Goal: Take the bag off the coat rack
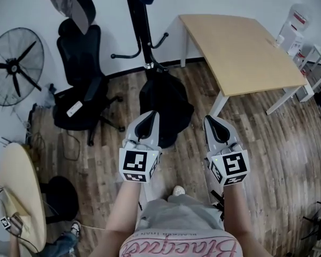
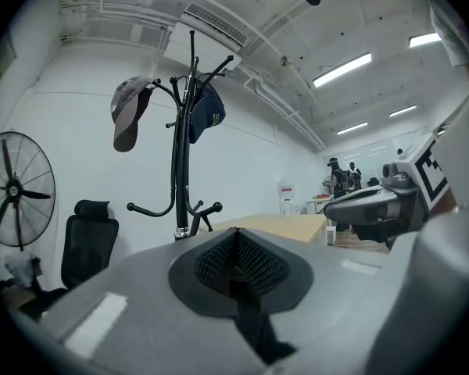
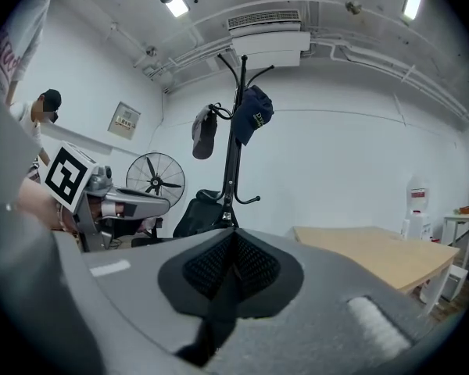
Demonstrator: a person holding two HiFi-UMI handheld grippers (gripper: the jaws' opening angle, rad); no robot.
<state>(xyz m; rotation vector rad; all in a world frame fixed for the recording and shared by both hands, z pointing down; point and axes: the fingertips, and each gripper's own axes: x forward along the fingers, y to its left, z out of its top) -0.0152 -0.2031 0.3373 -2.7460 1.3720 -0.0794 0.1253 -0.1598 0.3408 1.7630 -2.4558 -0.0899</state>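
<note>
- Nearest the person, short of the coat rack (image 1: 140,31), the left gripper (image 1: 148,116) and the right gripper (image 1: 214,121) were held level and side by side. Each was a grey shell with a marker cube at its back.
- Both pairs of fingers (image 2: 213,262) were pressed together on their black mesh pads, with nothing between them.
- At the rack's foot was the bag (image 1: 166,103). It sat directly ahead of the left gripper's fingers and off to the left of the right gripper's, so the left hand seemed the nearer one.
- The bag looked like soft black fabric, rounded and slumped, and its long axis appeared to run down along the pole.
- Whether it hung from a low hook or rested on the plank floor (image 1: 267,159) could not be told, and neither gripper view showed it.
- The rack itself was a slim black metal pole with curved hooks ending in ball tips. A grey cap (image 2: 129,112) and a navy cap (image 2: 207,112) hung from its upper hooks.
- Left of the rack stood a black office chair (image 1: 83,68), and further left a round wire-caged fan (image 1: 13,66).
- Right of the rack was a pale wooden tabletop (image 1: 241,52) on white legs, with a white wall behind the rack.
</note>
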